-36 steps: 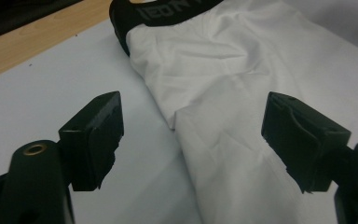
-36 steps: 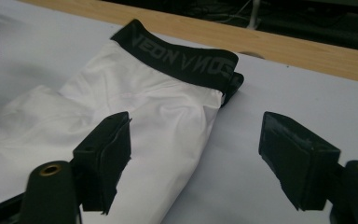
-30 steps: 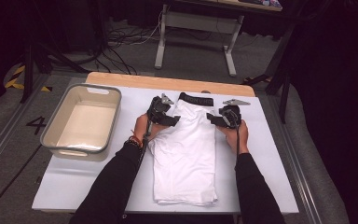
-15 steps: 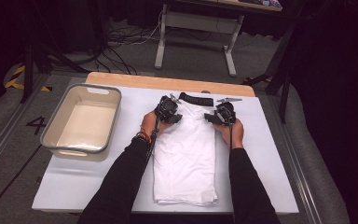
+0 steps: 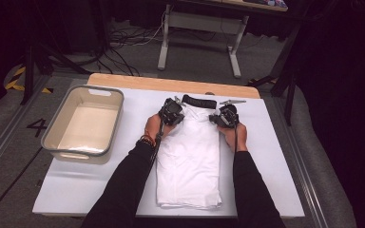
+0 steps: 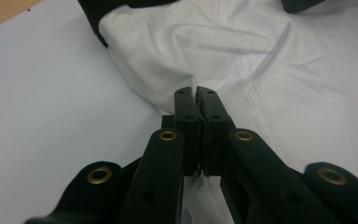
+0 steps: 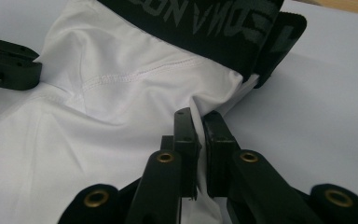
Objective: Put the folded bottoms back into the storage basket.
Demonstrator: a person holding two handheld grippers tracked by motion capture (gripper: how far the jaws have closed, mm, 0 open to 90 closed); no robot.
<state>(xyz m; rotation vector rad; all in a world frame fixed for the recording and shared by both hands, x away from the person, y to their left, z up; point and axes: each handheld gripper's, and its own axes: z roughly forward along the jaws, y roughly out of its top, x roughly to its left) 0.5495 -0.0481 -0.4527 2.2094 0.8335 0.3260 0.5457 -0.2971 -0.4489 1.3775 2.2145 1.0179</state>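
A folded white garment [image 5: 190,161] with a black waistband [image 5: 198,101] lies flat on the white table [image 5: 285,156]. My left gripper [image 5: 173,113] sits at the garment's upper left edge, just below the waistband. Its jaws have just been closing and are shut on a pinch of white fabric [image 6: 261,60] at the left gripper [image 6: 198,93]. My right gripper [image 5: 224,116] sits at the upper right edge. Its jaws have also just been closing, and the right gripper [image 7: 196,119] pinches a fold of white cloth [image 7: 98,130] beneath the lettered waistband [image 7: 205,28].
A grey bin [image 5: 93,90] stands at the table's left. A wooden strip [image 5: 171,85] runs along the table's far edge, and a desk frame [image 5: 233,52] with cables stands on the floor beyond. Bare white tabletop lies right of the garment.
Both grippers have closed onto the garment's upper edges, one at each side below the waistband. The forearms have drawn slightly inward; the garment lies where it was.
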